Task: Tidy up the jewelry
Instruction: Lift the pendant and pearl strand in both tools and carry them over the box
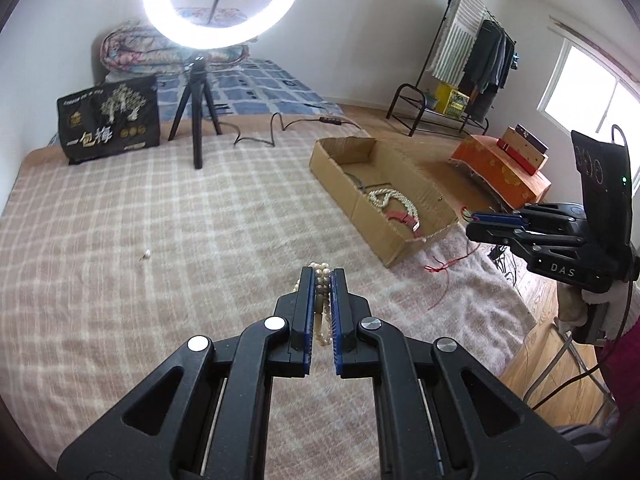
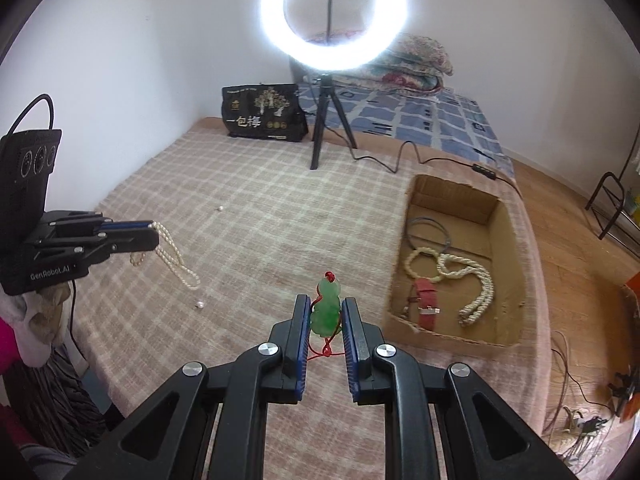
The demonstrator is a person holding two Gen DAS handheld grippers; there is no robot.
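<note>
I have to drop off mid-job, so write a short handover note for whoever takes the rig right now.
Left gripper: shut on the pearl necklace, its loop hanging down to the checked blanket.
Right gripper: shut on the green jade pendant, red cord trailing.
Already in the cardboard box: twisted pearl rope, bead bracelet, red strap, grey cord.
Left: box both held pieces, then the two loose pearls, one near, one far.

Black bag (image 2: 264, 113) reads "一包梅"; left hand-held gripper (image 2: 154, 232) "GenRobot.AI", right hand-held gripper (image 1: 476, 218) "DAS".
</note>
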